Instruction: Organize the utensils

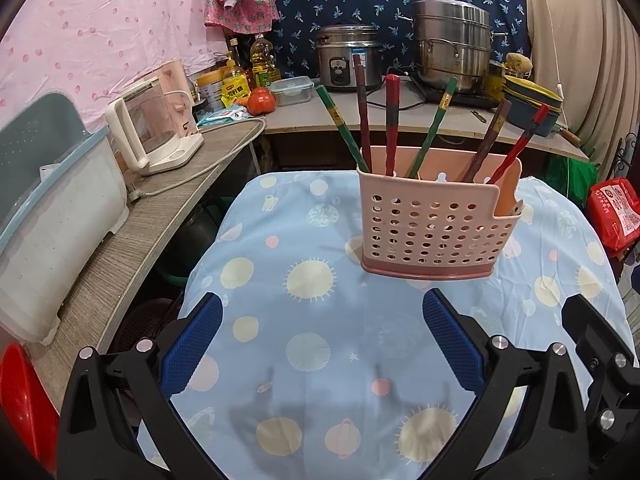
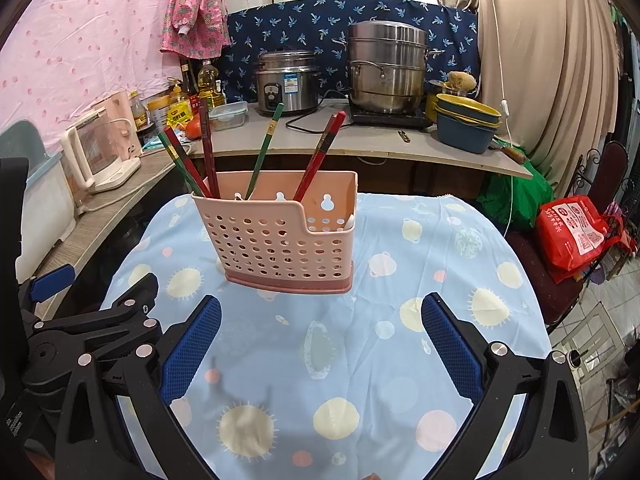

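Left gripper [image 1: 322, 308]: nearest the lens in the left wrist view; blue pads spread wide, nothing between them; hangs over bare tablecloth [image 1: 280, 320] short of the holder; judged idle because nothing is left on the cloth to pick up
Right gripper [image 2: 321, 308]: released too, jaws apart and empty; holder lies ahead and slightly left of its centre line
Holder [image 1: 434, 224]: pink perforated caddy, upright on its darker base, on the far half of the table, touching neither gripper; broad holed face turned toward both cameras, long axis across the table left to right; keyhole slots in the taller back wall suggest it can hang
Chopsticks [image 1: 392, 124]: red, green and brown sticks standing inside, tips down, handles up; long axes near vertical, fanned, leftmost leaning left, rightmost leaning right; they rest against the rim because the compartments are wide
Low right pocket [image 2: 334, 220]: something pale inside, cannot identify
Progress: judged nearly done, no loose utensil in view
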Demonstrator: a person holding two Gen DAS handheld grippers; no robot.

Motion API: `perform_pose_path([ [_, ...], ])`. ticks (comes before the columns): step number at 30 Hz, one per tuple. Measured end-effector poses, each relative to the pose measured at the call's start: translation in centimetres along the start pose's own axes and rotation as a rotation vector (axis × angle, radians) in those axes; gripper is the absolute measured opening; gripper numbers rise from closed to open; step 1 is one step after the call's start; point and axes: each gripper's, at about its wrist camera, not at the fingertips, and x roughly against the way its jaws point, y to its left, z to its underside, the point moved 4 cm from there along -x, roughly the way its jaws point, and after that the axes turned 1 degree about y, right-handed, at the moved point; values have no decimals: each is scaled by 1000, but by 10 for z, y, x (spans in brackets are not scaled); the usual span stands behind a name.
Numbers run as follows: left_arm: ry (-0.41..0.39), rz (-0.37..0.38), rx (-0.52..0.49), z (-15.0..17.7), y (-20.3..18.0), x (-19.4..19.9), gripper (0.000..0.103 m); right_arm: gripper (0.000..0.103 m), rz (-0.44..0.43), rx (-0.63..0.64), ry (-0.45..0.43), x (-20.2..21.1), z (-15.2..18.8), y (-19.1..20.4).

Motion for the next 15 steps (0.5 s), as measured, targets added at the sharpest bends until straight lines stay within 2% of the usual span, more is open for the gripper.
perform_pose_path([
  [15, 3, -6, -2, 1, 1, 0, 96, 97, 0, 0, -1, 0, 0, 0],
])
